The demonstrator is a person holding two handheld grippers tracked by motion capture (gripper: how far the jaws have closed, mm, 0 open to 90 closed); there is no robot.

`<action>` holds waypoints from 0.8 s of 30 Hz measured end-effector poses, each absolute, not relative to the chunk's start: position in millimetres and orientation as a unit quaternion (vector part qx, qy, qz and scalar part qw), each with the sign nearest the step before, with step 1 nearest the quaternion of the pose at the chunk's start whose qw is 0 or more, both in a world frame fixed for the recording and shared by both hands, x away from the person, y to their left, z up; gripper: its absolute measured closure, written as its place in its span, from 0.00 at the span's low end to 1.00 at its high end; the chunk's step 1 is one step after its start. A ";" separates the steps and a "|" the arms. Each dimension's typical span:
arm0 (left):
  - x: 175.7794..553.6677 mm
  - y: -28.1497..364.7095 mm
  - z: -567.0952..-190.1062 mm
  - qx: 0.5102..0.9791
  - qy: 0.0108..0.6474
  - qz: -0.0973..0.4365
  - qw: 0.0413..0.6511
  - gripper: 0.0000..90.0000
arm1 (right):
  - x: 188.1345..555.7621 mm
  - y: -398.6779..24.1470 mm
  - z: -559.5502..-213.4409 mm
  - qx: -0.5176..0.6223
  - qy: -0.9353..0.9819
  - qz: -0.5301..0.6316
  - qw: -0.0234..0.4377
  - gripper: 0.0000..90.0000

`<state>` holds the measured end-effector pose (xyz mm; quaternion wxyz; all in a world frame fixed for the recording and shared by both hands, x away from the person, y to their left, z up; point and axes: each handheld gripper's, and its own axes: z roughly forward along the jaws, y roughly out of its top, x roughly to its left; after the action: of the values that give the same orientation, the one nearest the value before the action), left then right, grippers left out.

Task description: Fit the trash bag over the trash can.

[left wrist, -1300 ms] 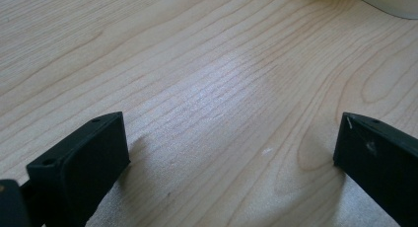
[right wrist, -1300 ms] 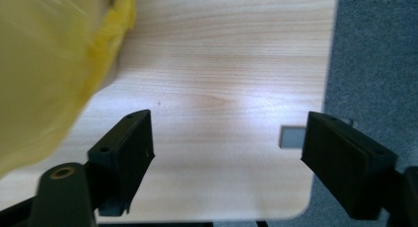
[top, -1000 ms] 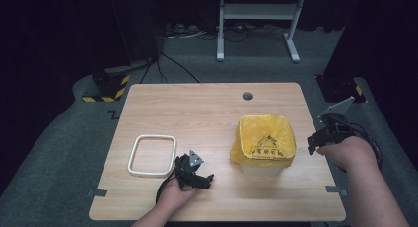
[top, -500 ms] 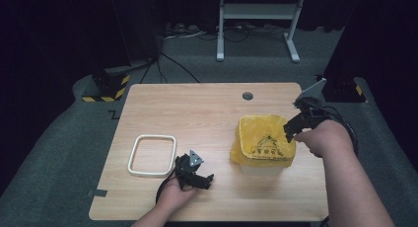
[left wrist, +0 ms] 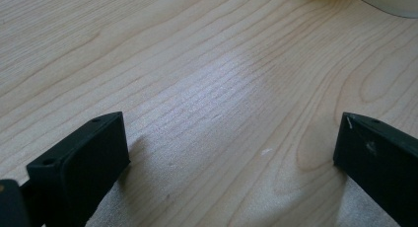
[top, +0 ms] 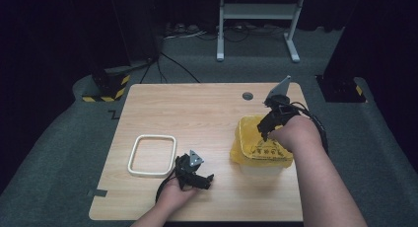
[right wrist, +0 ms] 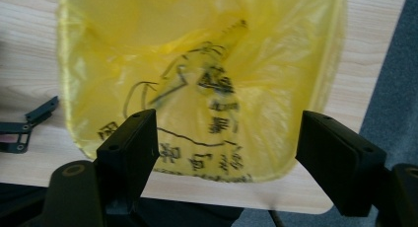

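High view: right gripper (top: 266, 130) held over yellow bag (top: 259, 148), jaws wide apart, nothing between. Left gripper (top: 207, 180) low on table (top: 197, 113), jaws spread.

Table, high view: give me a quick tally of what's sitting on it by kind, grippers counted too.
Yellow bag, lining a pale bin: 1
White rectangular frame: 1
Handheld grippers: 2, the left gripper low on the table, the right gripper over the bag
Total: 4
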<state>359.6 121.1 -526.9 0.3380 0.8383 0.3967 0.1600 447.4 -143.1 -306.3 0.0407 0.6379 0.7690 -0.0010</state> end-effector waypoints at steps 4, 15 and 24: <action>359.5 121.2 -526.9 0.839 0.396 0.160 0.338 0.01 | 447.1 -133.6 -313.6 0.622 0.782 -0.013 0.042 0.39; 359.6 121.2 -527.3 0.838 0.395 0.162 0.340 0.00 | 454.7 -131.9 -377.6 0.609 0.790 -0.064 0.017 0.60; 359.6 121.3 -527.3 0.839 0.394 0.161 0.340 0.00 | 457.7 -136.6 -390.7 0.603 0.795 -0.064 -0.006 0.54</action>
<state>359.6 121.3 -527.3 0.3401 0.8386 0.3939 0.1608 457.7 -136.6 -390.7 -0.0064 0.6029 0.7952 -0.0637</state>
